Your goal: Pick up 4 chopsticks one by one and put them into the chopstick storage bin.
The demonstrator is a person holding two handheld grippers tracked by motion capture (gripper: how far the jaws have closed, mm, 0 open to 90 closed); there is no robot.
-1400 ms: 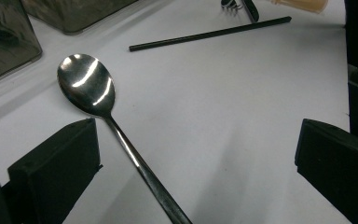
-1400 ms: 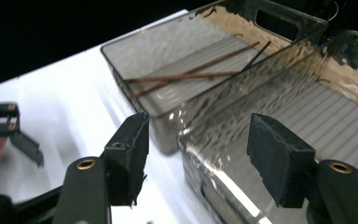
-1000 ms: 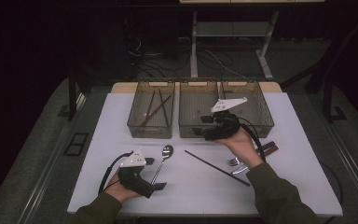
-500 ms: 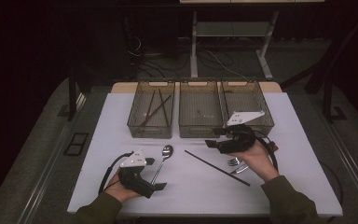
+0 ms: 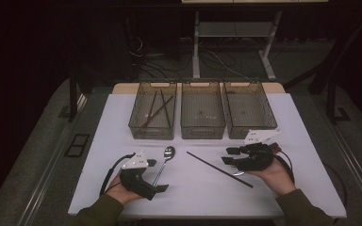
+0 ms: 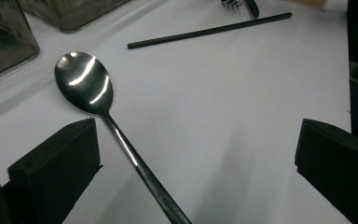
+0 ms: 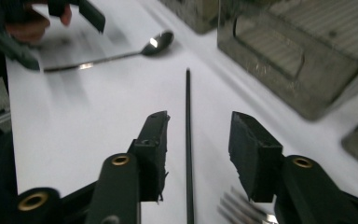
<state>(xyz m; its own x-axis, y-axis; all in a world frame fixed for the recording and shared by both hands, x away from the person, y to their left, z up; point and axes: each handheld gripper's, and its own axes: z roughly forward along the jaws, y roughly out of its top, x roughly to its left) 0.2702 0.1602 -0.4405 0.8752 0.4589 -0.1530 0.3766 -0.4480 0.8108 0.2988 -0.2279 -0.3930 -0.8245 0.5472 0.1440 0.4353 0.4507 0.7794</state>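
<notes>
Right gripper [image 5: 230, 156] is where we see the change: a second ago it hung over the front edge of the right bin [image 5: 249, 109], now it sits lower and nearer us, just off the white table [image 5: 122, 108], aimed left along the black chopstick [image 5: 219, 169]. Its jaws have just been closing; they stand partly apart with the chopstick running between them, pads not pressing on it. In the right gripper view [image 7: 198, 154] the stick [image 7: 188, 140] passes through the gap nearer the left pad, not touching either as far as we can tell, and fork tines [image 7: 242, 210] lie just under the right jaw.

Left gripper [image 5: 158, 175] sits where it did in the earlier pictures, resting at the near left of the table. Jaws wide apart, nothing pinched. In the left gripper view [image 6: 198, 154] the spoon [image 6: 105, 116] handle runs between the pads, closer to the left one.

Materials:
- chopstick: thin, straight, matte black, lying diagonally mid-table, right end by the right gripper
- spoon [image 5: 165, 160]: polished metal, oval bowl with bright glare, slim handle
- three bins: translucent smoky plastic, rectangular, side by side at the far edge; left bin [image 5: 153, 109] holds dark sticks, middle bin [image 5: 202, 109] looks bare
- table: smooth matte white
- jaws: blocky black pads, brass-coloured pivots on the right unit
</notes>
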